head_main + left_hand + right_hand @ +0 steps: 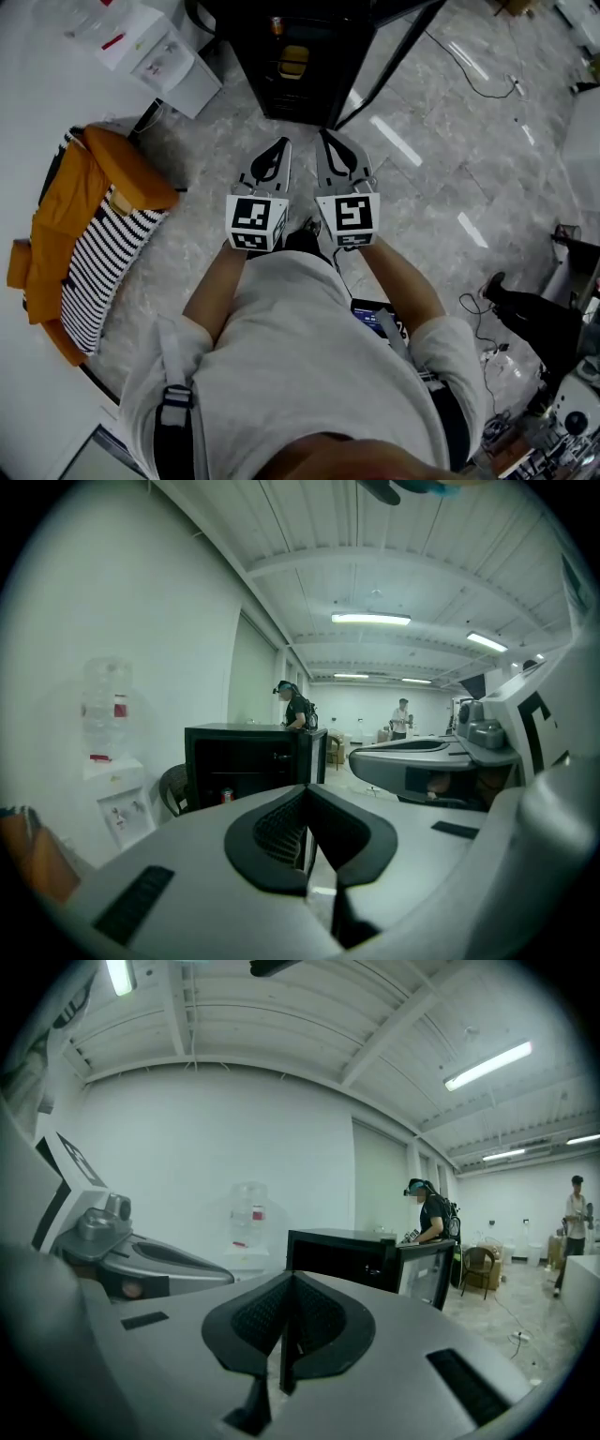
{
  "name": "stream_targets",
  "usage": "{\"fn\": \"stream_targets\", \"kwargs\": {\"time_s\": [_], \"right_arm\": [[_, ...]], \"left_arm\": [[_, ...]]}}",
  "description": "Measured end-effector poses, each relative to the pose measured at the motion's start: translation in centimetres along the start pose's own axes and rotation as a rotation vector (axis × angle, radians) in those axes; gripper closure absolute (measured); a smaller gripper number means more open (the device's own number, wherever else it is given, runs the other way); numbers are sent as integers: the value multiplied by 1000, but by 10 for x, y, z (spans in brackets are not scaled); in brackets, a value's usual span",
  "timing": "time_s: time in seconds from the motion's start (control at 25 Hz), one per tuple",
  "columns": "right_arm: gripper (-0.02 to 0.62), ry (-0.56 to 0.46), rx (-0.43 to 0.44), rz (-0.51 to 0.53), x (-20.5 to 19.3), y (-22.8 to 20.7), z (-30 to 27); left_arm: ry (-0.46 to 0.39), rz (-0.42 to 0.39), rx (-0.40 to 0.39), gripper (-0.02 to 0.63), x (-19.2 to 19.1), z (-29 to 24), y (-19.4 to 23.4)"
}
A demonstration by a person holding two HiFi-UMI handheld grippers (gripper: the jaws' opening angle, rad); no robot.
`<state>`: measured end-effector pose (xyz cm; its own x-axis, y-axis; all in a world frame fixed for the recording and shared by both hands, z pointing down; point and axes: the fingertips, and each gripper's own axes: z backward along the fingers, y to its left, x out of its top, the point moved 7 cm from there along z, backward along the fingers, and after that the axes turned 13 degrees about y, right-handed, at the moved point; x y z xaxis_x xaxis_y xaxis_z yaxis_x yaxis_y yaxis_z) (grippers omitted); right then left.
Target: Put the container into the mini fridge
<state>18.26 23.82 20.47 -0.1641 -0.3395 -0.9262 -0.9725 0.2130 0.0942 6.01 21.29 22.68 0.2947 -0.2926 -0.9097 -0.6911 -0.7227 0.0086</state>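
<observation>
L gripper point(279, 142) & R gripper point(324, 134) shut, empty, side by side — facing open mini fridge point(251, 58)

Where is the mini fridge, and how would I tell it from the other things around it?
Follow the grey marble floor to the white wall ahead. There, beside the white water dispenser, stands the mini fridge. It is the only black box in that spot, and its door hangs open.

Water dispenser point(150, 47) stands left of the mini fridge point(300, 56).
</observation>
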Motion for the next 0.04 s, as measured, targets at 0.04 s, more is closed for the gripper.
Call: {"fn": "stream_targets", "kwargs": {"time_s": [0.04], "right_arm": [[558, -7, -5, 6, 3, -2, -2]], "left_arm": [[-5, 1, 3, 593, 2, -1, 2]]}}
